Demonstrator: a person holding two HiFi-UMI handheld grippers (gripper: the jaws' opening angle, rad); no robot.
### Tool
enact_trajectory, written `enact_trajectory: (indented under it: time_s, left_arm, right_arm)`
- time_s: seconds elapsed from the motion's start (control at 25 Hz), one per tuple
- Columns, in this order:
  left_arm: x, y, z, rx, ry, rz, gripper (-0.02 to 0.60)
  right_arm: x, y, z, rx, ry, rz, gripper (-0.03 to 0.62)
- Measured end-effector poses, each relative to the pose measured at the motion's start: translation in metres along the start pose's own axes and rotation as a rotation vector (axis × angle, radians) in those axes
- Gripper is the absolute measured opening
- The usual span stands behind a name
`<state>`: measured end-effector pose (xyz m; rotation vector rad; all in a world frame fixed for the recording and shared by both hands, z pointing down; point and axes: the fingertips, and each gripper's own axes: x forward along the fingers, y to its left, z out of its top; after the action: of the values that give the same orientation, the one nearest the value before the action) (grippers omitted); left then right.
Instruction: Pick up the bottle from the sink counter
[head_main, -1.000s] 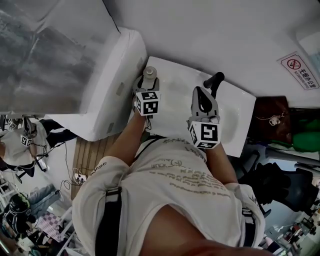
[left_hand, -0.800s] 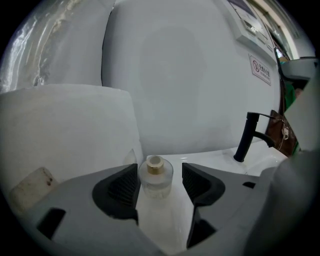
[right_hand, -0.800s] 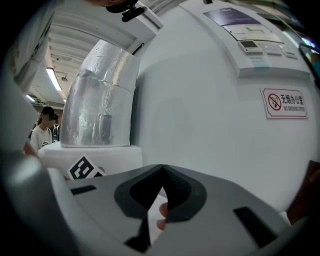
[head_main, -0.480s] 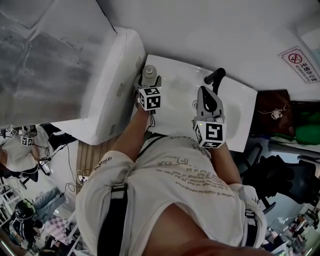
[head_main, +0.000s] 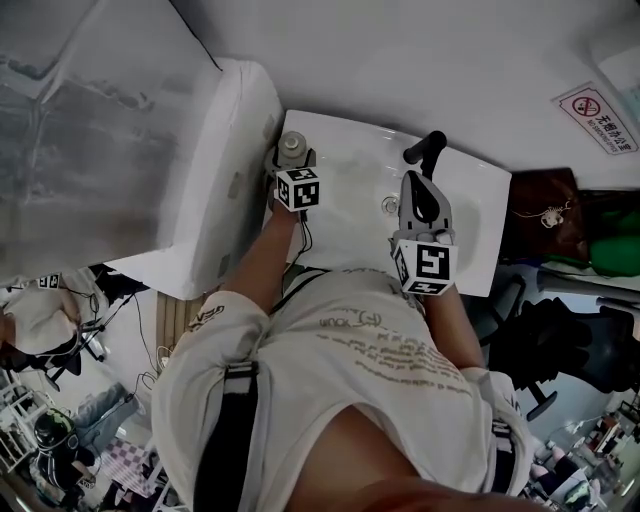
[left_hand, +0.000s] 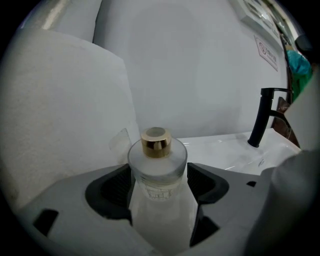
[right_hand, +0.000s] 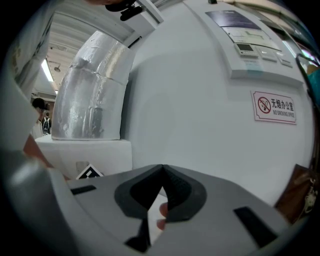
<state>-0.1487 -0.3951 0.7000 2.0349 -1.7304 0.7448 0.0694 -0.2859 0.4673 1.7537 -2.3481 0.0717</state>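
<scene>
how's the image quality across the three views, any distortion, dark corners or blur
Head view: dim and flat, straight edges bowed toward the borders. Left gripper view: black corners, bottle fairly sharp, its gold cap catching light, small glints on the sink counter. Right gripper view: strong fisheye, wall sign crisp, near foreground soft.

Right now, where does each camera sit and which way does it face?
Head view: on the person's head, looking steeply down at the sink counter; shirt, forearms, left gripper and right gripper show.
Left gripper view: rides that gripper, facing the wall; its opening jaws flank the bottle.
Right gripper view: rides that gripper, facing the wall and a no-smoking sign; its jaws are together.
Shared: head and left gripper views both show bottle and black faucet.
</scene>
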Motion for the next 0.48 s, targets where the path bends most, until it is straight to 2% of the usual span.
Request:
enact_trajectory:
  time_s: [0.2,0.48]
  left_arm:
    - [0.008,0.002,0.006,-0.007,-0.045,-0.006,0.339]
    - [0.016,0.003,0.006,-0.008,-0.058,-0.009,0.339]
  right_arm:
    - [-0.002,-0.004,0.0,-0.009,0.006,-0.024,0.02]
    - [-0.005,-0.006,-0.001,-0.03,0.015,-0.041,0.02]
